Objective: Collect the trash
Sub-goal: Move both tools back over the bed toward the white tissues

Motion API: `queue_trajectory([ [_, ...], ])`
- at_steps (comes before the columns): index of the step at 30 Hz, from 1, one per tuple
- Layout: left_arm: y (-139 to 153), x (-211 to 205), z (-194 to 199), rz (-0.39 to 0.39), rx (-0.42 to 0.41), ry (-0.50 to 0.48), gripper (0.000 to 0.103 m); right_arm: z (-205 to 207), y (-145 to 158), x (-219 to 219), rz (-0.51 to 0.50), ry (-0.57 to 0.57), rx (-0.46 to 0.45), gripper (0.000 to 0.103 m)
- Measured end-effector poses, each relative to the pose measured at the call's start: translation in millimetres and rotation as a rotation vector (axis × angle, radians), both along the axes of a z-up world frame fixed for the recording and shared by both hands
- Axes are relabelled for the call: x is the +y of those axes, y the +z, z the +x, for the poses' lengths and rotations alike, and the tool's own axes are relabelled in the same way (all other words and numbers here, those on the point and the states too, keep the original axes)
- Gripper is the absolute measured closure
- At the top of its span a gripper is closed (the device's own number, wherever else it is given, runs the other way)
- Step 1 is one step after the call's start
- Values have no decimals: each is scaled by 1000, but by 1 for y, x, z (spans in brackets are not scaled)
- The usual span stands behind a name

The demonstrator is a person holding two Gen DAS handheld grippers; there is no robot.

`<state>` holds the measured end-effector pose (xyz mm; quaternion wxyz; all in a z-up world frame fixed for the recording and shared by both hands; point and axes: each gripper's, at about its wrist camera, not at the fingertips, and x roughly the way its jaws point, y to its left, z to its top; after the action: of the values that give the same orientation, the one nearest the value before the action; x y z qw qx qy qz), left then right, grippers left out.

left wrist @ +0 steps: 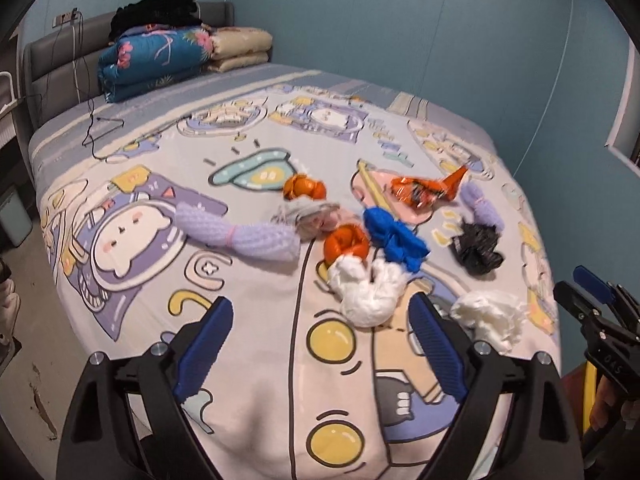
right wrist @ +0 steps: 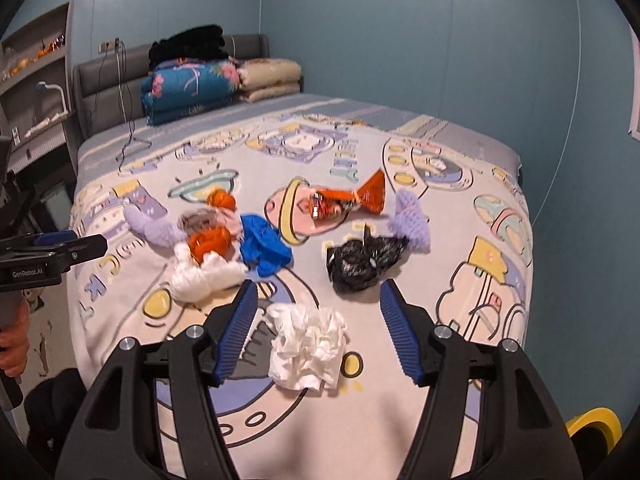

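Observation:
Trash lies scattered on a bed with a cartoon-print sheet (left wrist: 248, 400). My left gripper (left wrist: 322, 304) stands open just above the sheet, with a white plastic bag (left wrist: 368, 292) just beyond its fingertips. Past that bag lie an orange bag (left wrist: 346, 240), a blue bag (left wrist: 394, 238), a black bag (left wrist: 476, 244), an orange snack wrapper (left wrist: 424, 190) and a purple foam net (left wrist: 236, 232). My right gripper (right wrist: 319, 292) is open with a crumpled white tissue (right wrist: 308, 352) lying loose between its fingers, its pads apart from it. The black bag (right wrist: 360, 260) sits just ahead.
Folded quilts (left wrist: 156, 60) with dark clothes on top lean against the grey headboard (left wrist: 60, 68). A black cable (left wrist: 100, 132) trails over the far sheet. A bin (left wrist: 14, 216) stands on the floor at left, a shelf (right wrist: 36, 76) beside the bed, a yellow object (right wrist: 592, 424) at lower right.

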<state>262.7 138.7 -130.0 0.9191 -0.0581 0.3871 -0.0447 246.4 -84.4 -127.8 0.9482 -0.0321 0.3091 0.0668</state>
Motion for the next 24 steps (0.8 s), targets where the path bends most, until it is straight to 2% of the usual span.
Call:
queue_trajectory([
  [6, -26, -8, 16, -9, 51, -20, 17, 16, -28, 0, -3, 2, 73, 43],
  [16, -61, -22, 49, -27, 123, -38, 17, 32, -54, 0, -30, -6, 135, 43],
  [24, -78, -21, 73, -84, 164, -26, 17, 46, -70, 5, -44, 10, 179, 43],
])
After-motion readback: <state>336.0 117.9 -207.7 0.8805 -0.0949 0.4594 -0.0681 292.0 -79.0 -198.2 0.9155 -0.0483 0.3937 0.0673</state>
